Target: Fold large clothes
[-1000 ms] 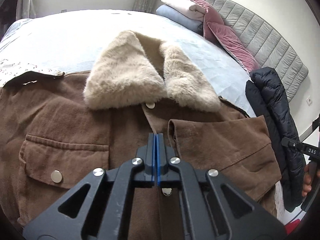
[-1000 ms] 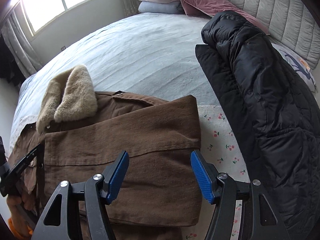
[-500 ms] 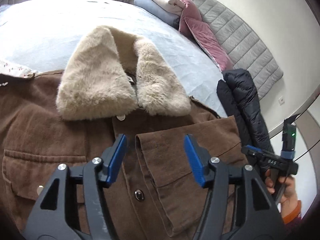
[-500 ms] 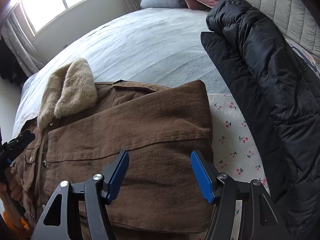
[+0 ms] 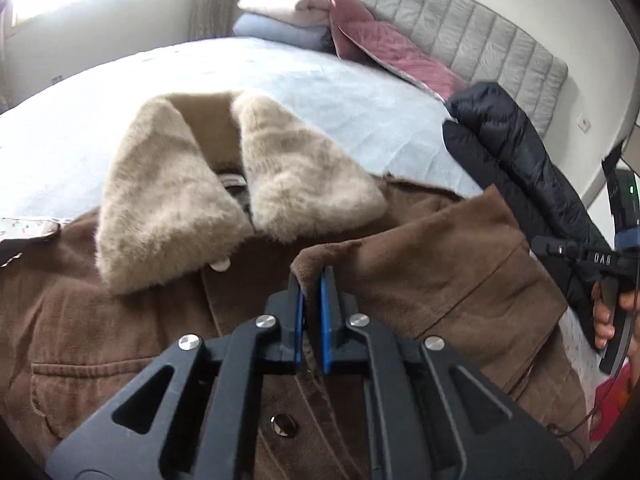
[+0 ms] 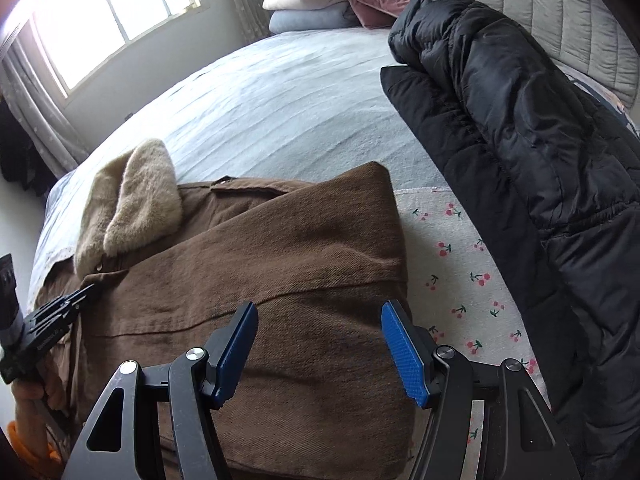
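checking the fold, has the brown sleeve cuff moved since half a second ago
Yes. The cuff now rises between the left gripper pads, nearer the fur collar.

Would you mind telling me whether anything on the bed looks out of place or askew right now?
Nothing looks damaged or spilled. The brown coat is mid-fold: its sleeve lies across the front, and the left gripper pinches the cuff edge. The black jacket lies loosely bunched beside it, not folded flat.
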